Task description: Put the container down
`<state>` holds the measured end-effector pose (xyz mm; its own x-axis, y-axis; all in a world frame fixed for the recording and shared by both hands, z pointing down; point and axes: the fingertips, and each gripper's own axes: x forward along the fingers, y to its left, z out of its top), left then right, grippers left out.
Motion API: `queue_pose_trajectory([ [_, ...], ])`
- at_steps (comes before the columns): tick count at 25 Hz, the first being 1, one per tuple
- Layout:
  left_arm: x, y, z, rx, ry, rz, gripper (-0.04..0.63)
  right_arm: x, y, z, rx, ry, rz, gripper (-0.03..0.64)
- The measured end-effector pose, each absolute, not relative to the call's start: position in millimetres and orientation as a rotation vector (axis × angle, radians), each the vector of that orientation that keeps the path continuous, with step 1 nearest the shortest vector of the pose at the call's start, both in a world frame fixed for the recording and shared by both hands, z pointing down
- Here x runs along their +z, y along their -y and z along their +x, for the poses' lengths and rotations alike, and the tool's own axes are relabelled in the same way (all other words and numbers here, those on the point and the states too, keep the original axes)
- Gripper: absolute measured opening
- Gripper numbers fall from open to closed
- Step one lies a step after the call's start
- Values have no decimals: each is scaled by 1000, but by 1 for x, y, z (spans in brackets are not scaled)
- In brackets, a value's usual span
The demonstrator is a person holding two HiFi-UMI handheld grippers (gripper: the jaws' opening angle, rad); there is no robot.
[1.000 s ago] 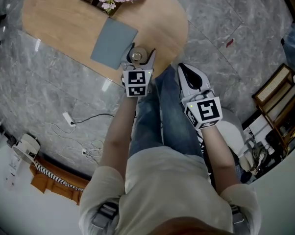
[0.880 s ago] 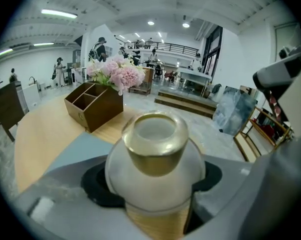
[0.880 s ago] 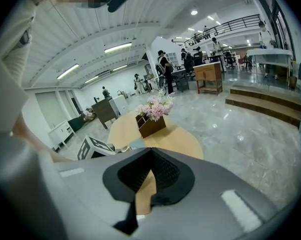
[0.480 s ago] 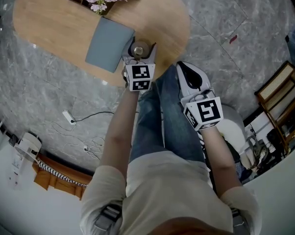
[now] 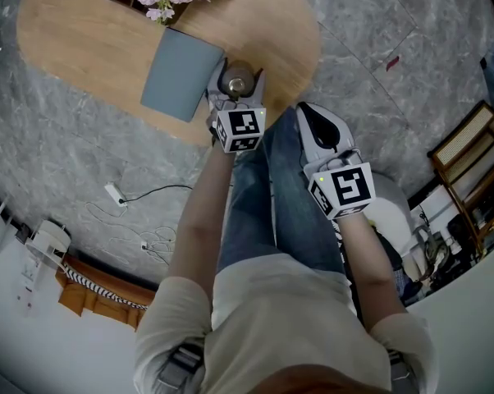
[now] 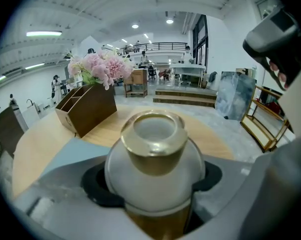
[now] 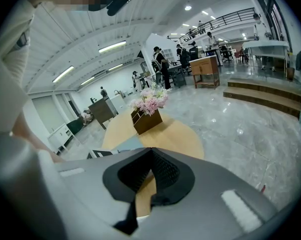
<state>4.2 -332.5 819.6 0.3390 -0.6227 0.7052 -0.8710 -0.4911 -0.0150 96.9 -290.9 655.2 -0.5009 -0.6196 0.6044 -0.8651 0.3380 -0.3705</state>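
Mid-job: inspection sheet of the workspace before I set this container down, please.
Surface: oval wooden table.
Job's things: white round container with gold neck, above the table's near edge; touchdown unclear.
Clutter: grey-blue mat beside it; brown wooden organiser with pink flowers.
Grippers: left tongs shut on the container; right tongs shut, empty.
Cables: white power strip and cable on floor.
Surroundings: grey marble floor; wooden shelf rack.

- My left gripper now carries the white-and-gold container further in over the wooden table, alongside the grey mat.
- Its marker cube is rolled, so its faces show at a new slant.
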Motion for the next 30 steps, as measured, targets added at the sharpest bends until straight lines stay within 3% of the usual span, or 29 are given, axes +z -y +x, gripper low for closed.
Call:
queue_pose_trajectory([
  [7,824,329,7,941,1268,2229,350,649,285,92,949,2264,1329,-2],
  [10,830,321,3,933,1227,2176,431,644,280,90,943,2269,1335,-2],
  [21,788,277,-17,885,1252,2184,431,613,237,81,913,2291,1404,-2],
  [22,780,272,-17,874,1254,2190,423,608,233,80,908,2295,1411,-2],
  [26,749,252,-25,833,1294,2201,279,588,216,72,874,2315,1438,-2],
  [30,720,233,-31,789,1312,2199,201,567,198,65,840,2331,1466,-2],
])
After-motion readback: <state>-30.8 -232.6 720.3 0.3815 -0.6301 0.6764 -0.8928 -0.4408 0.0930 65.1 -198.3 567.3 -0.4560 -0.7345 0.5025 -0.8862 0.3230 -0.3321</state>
